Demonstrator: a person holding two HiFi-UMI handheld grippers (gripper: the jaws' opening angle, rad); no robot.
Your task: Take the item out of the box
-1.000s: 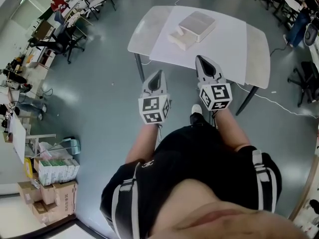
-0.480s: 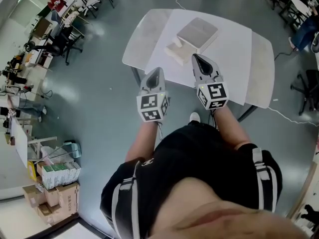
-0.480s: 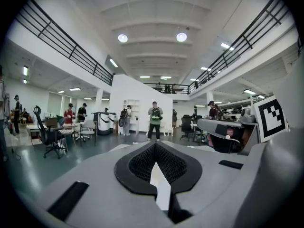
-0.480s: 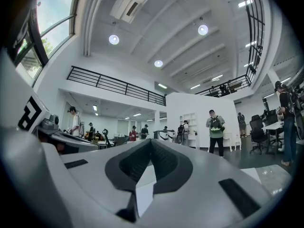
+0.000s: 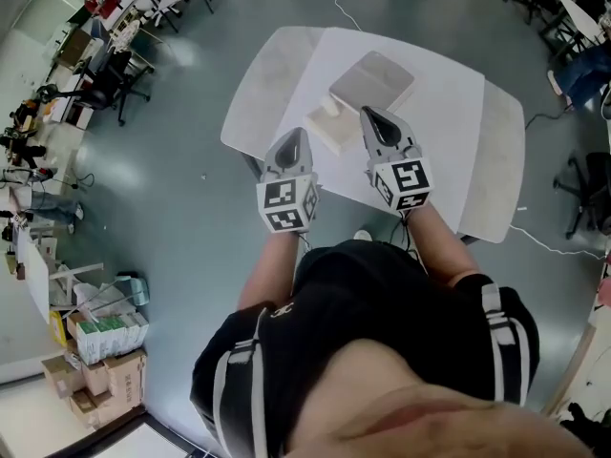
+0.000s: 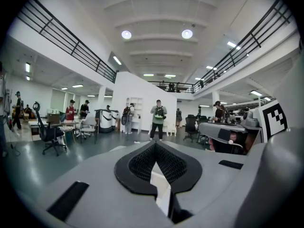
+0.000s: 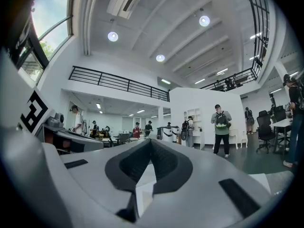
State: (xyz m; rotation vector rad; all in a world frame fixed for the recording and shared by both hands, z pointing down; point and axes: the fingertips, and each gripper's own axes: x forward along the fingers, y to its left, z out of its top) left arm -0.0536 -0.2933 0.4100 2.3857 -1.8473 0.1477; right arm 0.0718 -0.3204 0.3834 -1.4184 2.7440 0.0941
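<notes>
box, flat and pale, lies toward the far side of the white surface, and nothing shows whether the item is inside it. a smaller white block sits just beside its near left corner, and from the head view it cannot be told whether the two touch. the left claw points forward over the near edge of the surface, well apart from the box, with its marker cube behind it. the right claw reaches further in, its tip showing between the block and the near side of the box, and its marker cube is behind it; its height above them cannot be told. in the left gripper view the left claw is closed, with its black pads meeting at the tip and nothing gripped; only a sliver of white shows through the slit lower down. in the right gripper view the right claw is likewise closed and empty. both gripper views look level across a large hall, where a person in a green top stands on the grey floor. cardboard cartons are stacked at the lower left of the head view.
</notes>
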